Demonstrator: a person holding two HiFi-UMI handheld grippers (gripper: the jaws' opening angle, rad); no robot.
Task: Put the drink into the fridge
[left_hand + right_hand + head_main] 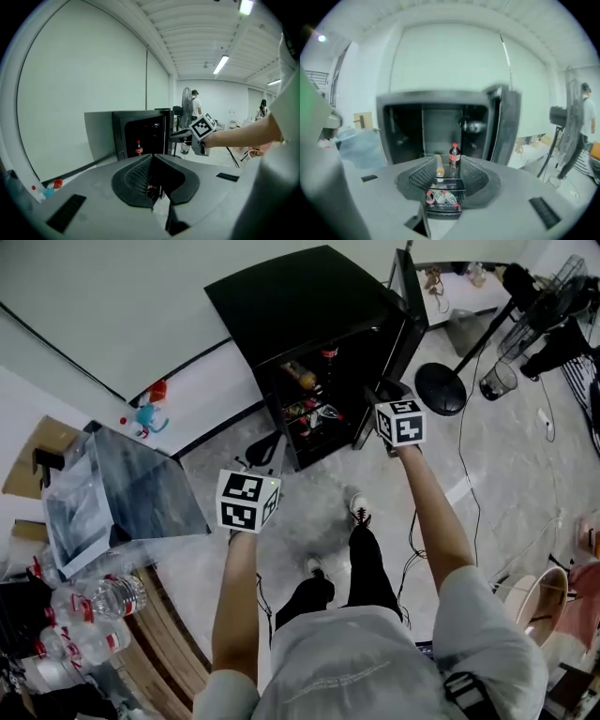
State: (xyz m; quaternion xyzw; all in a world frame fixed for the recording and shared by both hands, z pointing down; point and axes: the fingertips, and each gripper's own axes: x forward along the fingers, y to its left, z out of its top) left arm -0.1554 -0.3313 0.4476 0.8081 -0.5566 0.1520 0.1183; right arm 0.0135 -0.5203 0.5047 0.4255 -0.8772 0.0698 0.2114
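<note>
A pale marbled floor (506, 512) and white wall fill the head view. The black fridge (300, 296) stands against the wall with its door (410, 306) swung wide, and bottles show on its shelves. The left gripper (263, 450) and right gripper (385, 392) are held out toward it. At the left, a table (164, 634) carries a clear bag (112, 493) and several water bottles (108, 597).

In the left gripper view, the left gripper (152, 157) has its fingers pressed together at the tips, with nothing between them. One cola bottle (138, 147) stands upright in the fridge (123, 140). The right gripper (174, 136) is beside the door. Two people stand far back.

In the right gripper view, the right gripper (449, 161) has its fingers spread and empty. Beyond them, one cola bottle (454, 159) stands on the upper shelf of the fridge (440, 101). One orange bottle (439, 166) lies just beside it. Red-capped bottles (440, 198) lie on the shelf below; their number is unclear.
</note>
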